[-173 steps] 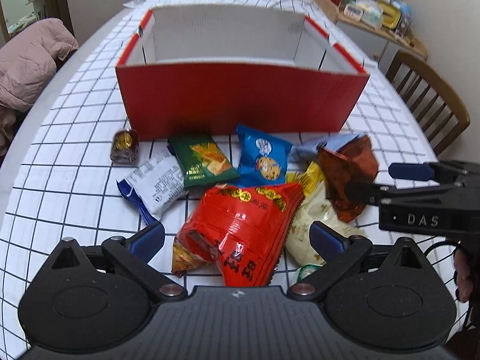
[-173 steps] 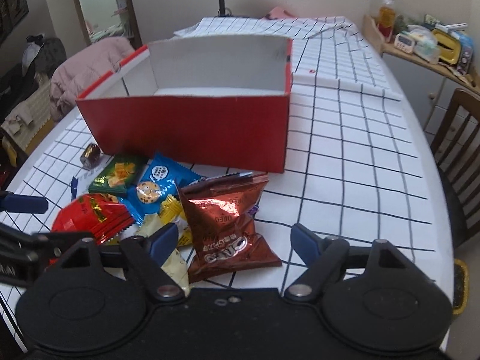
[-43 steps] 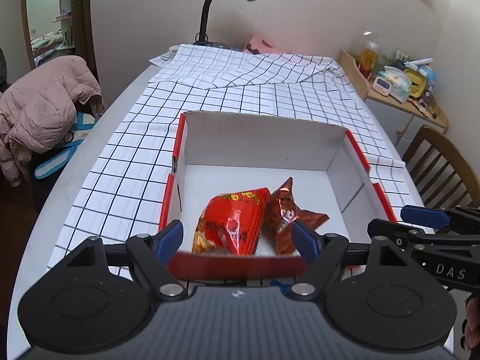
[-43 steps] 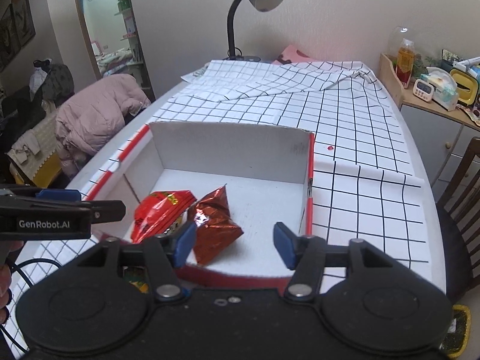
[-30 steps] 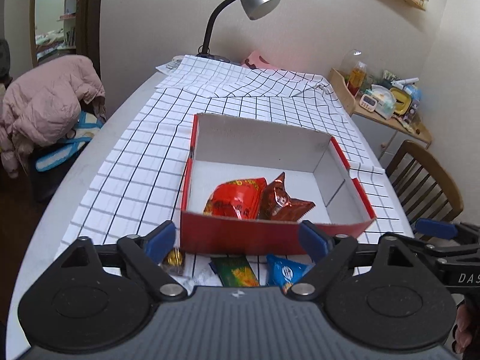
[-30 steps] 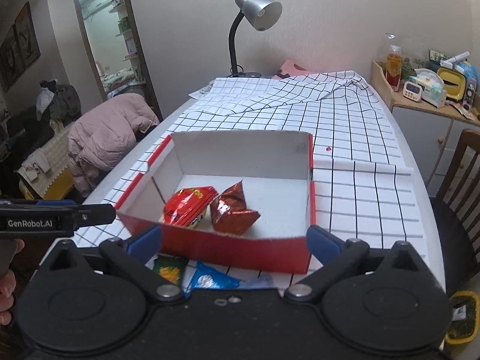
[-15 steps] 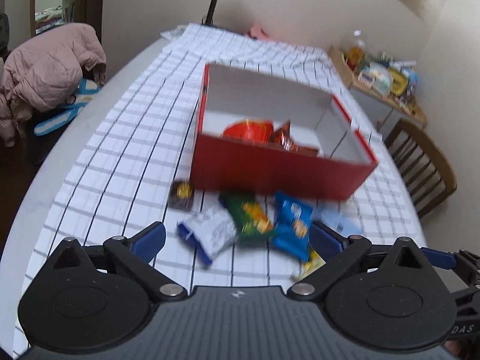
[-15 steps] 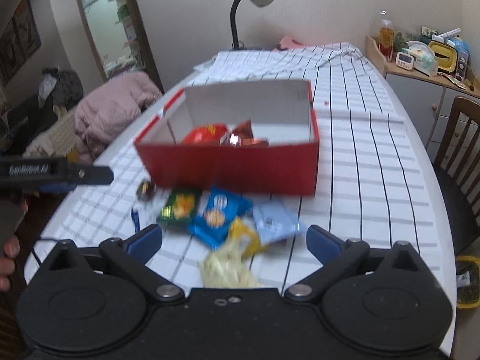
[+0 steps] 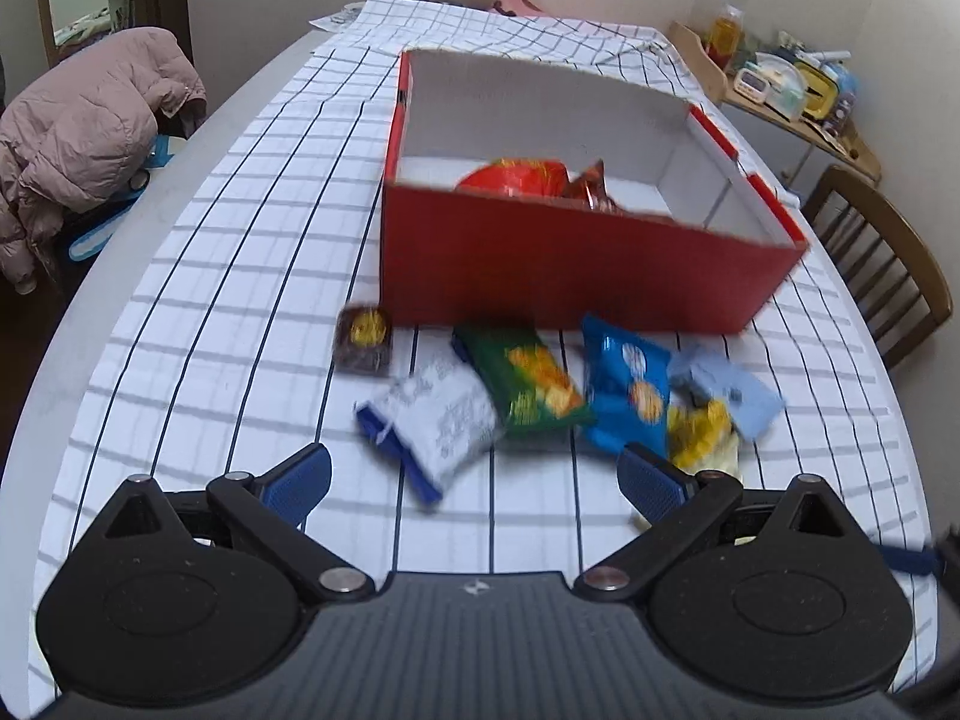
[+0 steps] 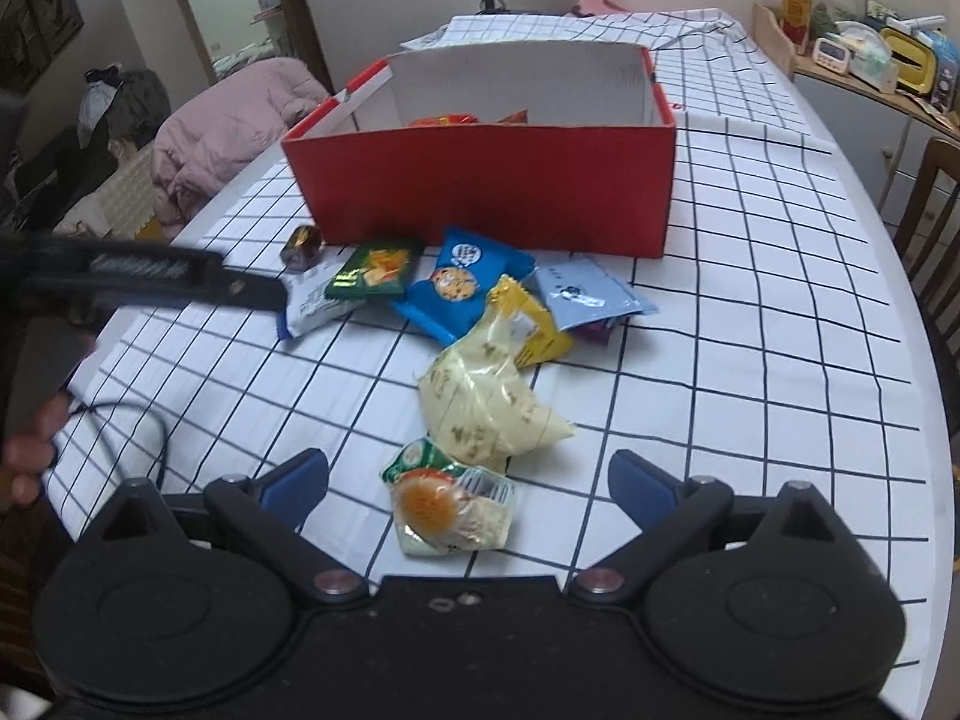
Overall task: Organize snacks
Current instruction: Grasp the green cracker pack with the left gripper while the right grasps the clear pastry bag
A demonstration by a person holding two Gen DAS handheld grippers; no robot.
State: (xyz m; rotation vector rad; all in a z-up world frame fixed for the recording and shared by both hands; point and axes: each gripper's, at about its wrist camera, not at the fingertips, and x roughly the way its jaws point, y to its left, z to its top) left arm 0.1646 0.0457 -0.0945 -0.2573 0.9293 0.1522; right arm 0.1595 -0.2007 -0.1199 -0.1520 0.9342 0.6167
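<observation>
Both grippers are hanging spread wide, gripping nothing: the left gripper (image 9: 474,477) over the white packet (image 9: 437,414), the right gripper (image 10: 468,477) over the orange-print packet (image 10: 447,501). Loose snacks are lying before the red box (image 10: 480,180); two bags (image 9: 516,175) are sitting inside.

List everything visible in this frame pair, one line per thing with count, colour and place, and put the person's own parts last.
box: 1, red outside, white inside, mid-table
packets in box: 2, red and brown
chocolate: 1, brown, by the box's left corner
white-blue packet: 1, left of the pile
green packet: 1, before the box
blue cookie packet: 1, pile centre
light-blue packet: 1, pile right
yellow packet: 1, under the others
cream bag: 1, nearer
small green-orange packet: 1, nearest
tablecloth: 1, white, black grid
jacket: 1, pink, left
left gripper: open, empty
right gripper: open, empty
</observation>
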